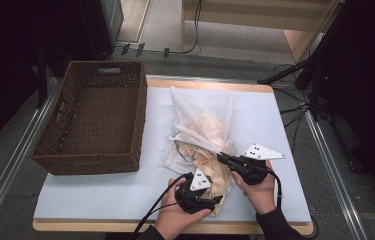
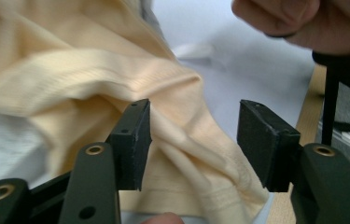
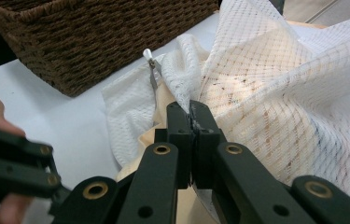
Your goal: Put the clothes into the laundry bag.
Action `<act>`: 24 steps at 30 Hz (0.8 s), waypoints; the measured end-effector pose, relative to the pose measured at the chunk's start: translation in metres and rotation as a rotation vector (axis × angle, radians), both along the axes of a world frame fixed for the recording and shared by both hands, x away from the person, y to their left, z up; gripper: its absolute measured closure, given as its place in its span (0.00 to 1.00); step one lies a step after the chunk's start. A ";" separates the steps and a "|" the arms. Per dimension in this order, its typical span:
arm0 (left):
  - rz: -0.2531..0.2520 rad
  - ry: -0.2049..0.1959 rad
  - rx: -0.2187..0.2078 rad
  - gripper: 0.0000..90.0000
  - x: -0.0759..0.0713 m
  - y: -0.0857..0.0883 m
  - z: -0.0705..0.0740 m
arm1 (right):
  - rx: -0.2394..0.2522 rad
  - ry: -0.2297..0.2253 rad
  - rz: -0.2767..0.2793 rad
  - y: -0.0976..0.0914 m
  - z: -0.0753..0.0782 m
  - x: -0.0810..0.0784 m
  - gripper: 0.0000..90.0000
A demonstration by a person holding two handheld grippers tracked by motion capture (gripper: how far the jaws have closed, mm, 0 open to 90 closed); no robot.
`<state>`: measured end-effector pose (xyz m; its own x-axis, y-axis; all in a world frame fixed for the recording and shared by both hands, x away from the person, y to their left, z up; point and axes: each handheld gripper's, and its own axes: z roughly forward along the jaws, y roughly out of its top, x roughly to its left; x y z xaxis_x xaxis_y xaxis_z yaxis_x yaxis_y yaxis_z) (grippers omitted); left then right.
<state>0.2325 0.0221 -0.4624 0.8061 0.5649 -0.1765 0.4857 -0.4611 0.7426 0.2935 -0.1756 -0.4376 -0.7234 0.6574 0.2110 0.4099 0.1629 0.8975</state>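
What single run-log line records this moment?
left hand-held gripper: open over cream garment | right hand-held gripper: shut on mesh bag | basket: empty

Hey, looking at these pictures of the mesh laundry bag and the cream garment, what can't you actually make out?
- How much of the cream garment is inside the mesh laundry bag: high view, the netting blurs it.
- What the right tool pinches, mesh alone or cloth too: right gripper view, shut jaws cover it.
- The wicker basket near inner wall: high view, hidden by its own rim.
- The garment's type: left gripper view, cropped and blurred around the open left tool.

Lab: floor cables (image 1: 295,107), aluminium rails (image 1: 332,170)
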 end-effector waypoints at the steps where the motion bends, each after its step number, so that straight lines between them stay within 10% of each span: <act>1: -0.002 -0.001 0.023 0.48 0.000 -0.002 -0.002 | 0.000 0.000 0.000 0.000 0.000 0.000 0.99; 6: 0.011 -0.032 0.104 0.63 0.000 -0.008 -0.012 | -0.002 0.000 0.000 0.000 -0.001 0.000 0.99; 12: 0.013 -0.061 0.051 0.95 0.005 0.002 0.001 | -0.004 -0.002 0.003 0.001 -0.001 0.000 0.99; 20: 0.216 -0.140 -0.105 0.96 0.044 0.038 0.041 | 0.005 -0.019 -0.002 0.001 0.002 -0.001 0.99; 24: 0.308 -0.174 -0.047 0.95 0.069 0.052 0.036 | 0.009 -0.019 -0.004 0.000 0.002 -0.001 0.99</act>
